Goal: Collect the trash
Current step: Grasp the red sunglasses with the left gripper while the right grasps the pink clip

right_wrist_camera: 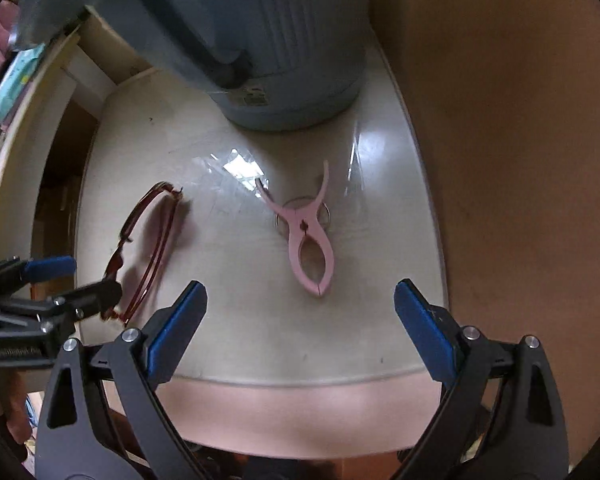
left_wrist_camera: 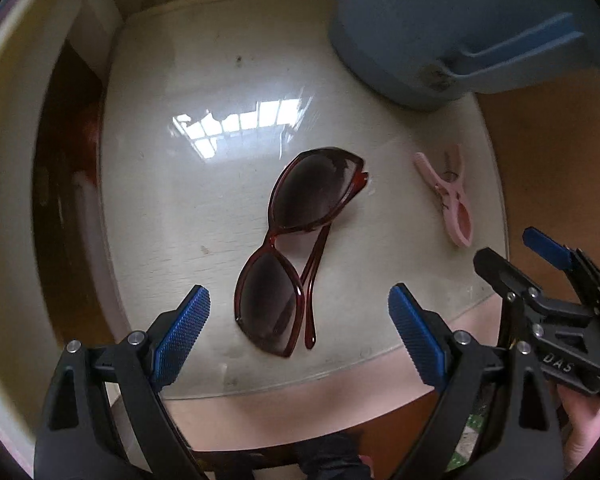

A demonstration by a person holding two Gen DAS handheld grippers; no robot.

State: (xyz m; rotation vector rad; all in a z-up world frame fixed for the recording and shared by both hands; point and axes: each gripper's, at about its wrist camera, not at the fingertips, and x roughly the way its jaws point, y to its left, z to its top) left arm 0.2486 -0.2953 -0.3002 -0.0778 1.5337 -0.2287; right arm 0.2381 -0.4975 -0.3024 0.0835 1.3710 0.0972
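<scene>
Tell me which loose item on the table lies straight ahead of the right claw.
The pink clothespin, centred ahead of the open right claw; the red sunglasses lie off to its left.

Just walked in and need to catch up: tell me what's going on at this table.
A person holds two grippers over a small table, both open and empty. The left gripper lines up on the sunglasses, which lie folded on the table. The right gripper faces the pink clothespin. A blue bin stands at the far edge. Nothing is gripped or visibly in the bin yet.
</scene>
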